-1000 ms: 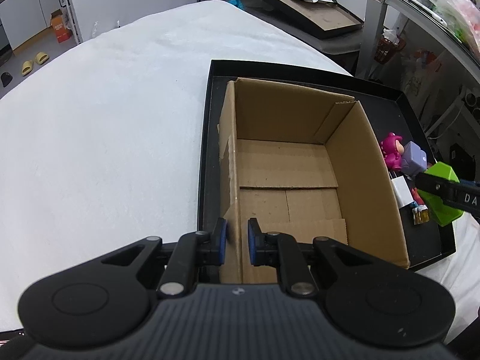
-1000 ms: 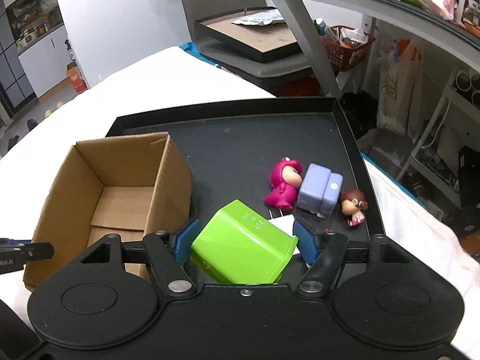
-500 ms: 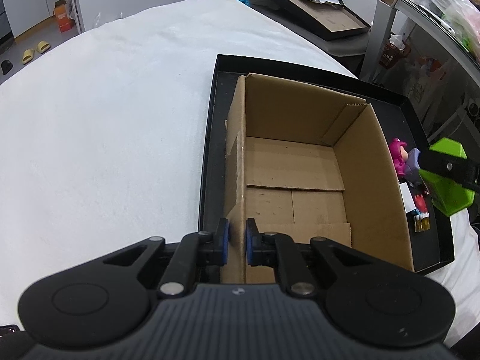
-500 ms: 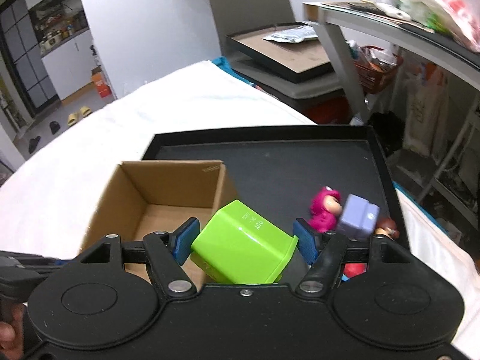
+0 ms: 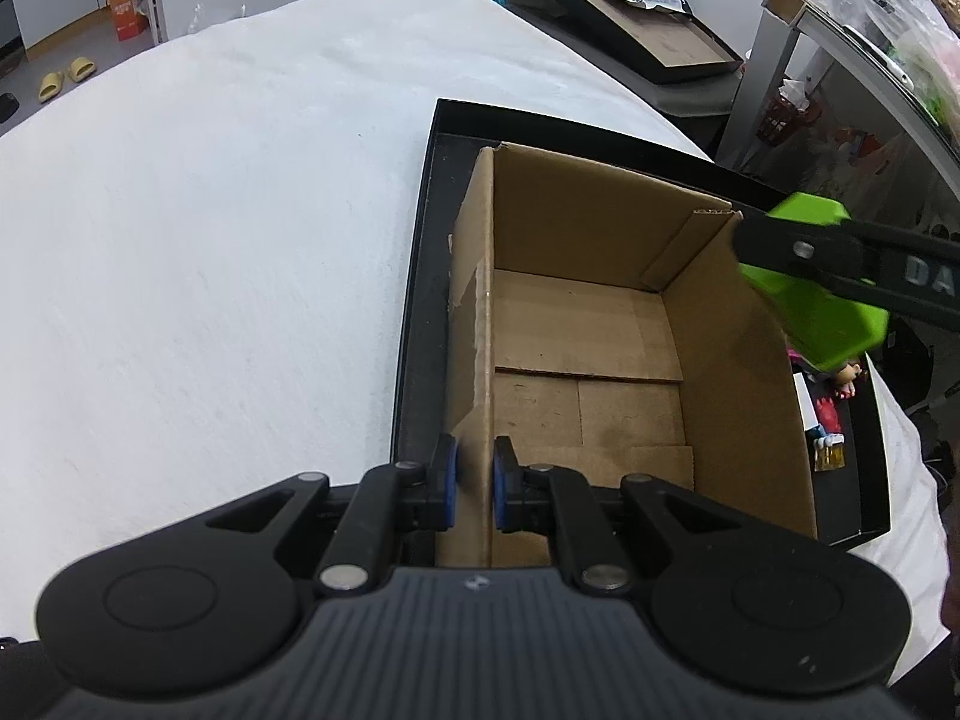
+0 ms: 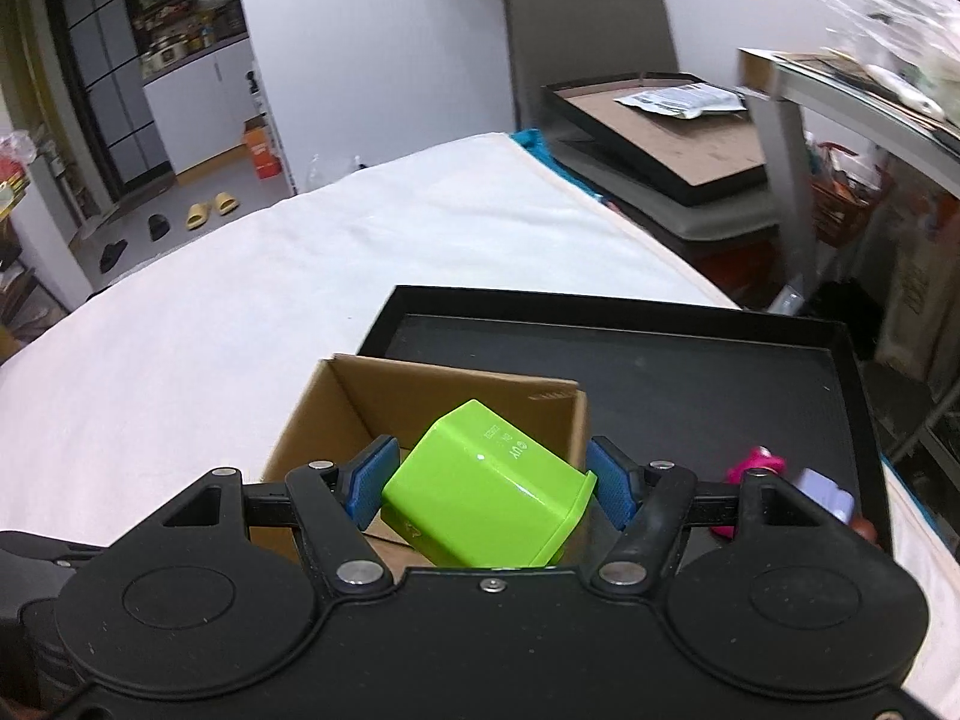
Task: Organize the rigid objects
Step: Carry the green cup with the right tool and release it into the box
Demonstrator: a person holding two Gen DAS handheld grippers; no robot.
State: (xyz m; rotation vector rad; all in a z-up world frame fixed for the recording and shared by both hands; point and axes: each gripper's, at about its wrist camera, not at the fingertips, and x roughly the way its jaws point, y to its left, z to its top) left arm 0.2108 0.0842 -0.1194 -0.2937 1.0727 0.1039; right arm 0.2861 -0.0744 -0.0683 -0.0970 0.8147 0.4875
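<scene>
Hovering at the cardboard box (image 5: 600,330) rim, the right gripper (image 6: 489,483) clamps the green container (image 6: 486,498), seemingly light, stiff and slick-sided; the left gripper (image 5: 474,483) pinches 1 box wall.

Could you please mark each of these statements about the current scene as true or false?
1. The right gripper holds a green container. True.
2. The cardboard box already has toys inside. False: its floor is bare cardboard.
3. The left gripper is closed on the box's near left wall. True: one blue pad sits on each side of that wall.
4. The cardboard box stands directly on the white cloth. False: it stands in the black tray, which lies on the white cloth.
5. Small figures lie in the tray to the right of the box. True: a pink figure and a lavender block show there.
6. The green container rests on the box floor. False: it is held in the air at the box's right rim.
</scene>
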